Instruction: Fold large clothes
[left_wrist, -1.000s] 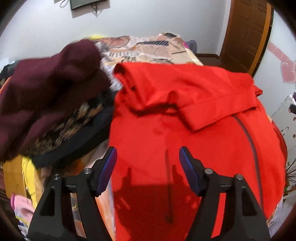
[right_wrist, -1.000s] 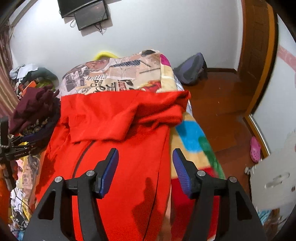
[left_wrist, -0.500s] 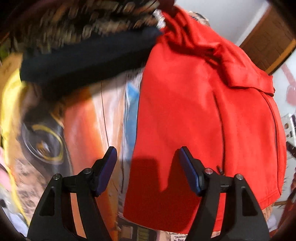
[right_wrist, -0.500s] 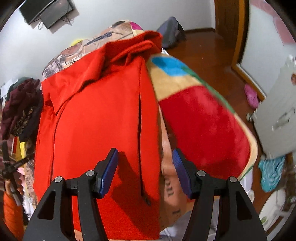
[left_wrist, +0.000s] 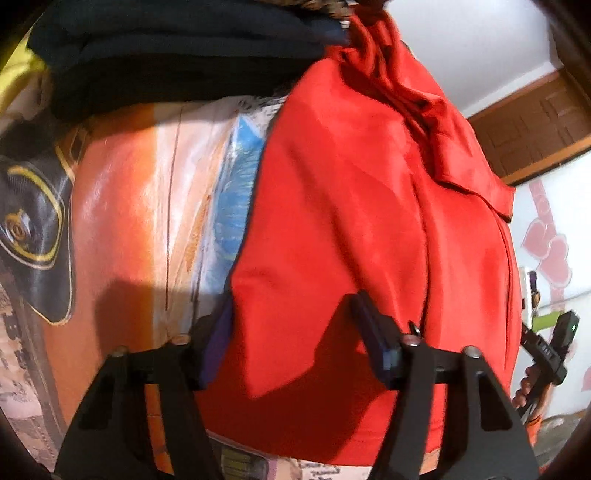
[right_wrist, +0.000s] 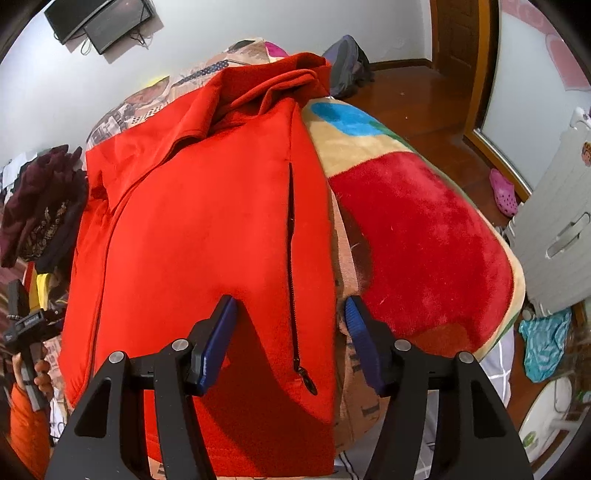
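Two grippers point down at a red jacket spread flat on the bed. Left gripper: jaws have just been closing, about half open, straddling the jacket's near left edge; pads not seen pressing. Right gripper: half open over the near right edge, pocket zipper between the jaws, no grip. Printed bedcover beneath; plush blanket just right of the jacket; dark clothes pile to its left. White walls, wooden floor, wall screen.
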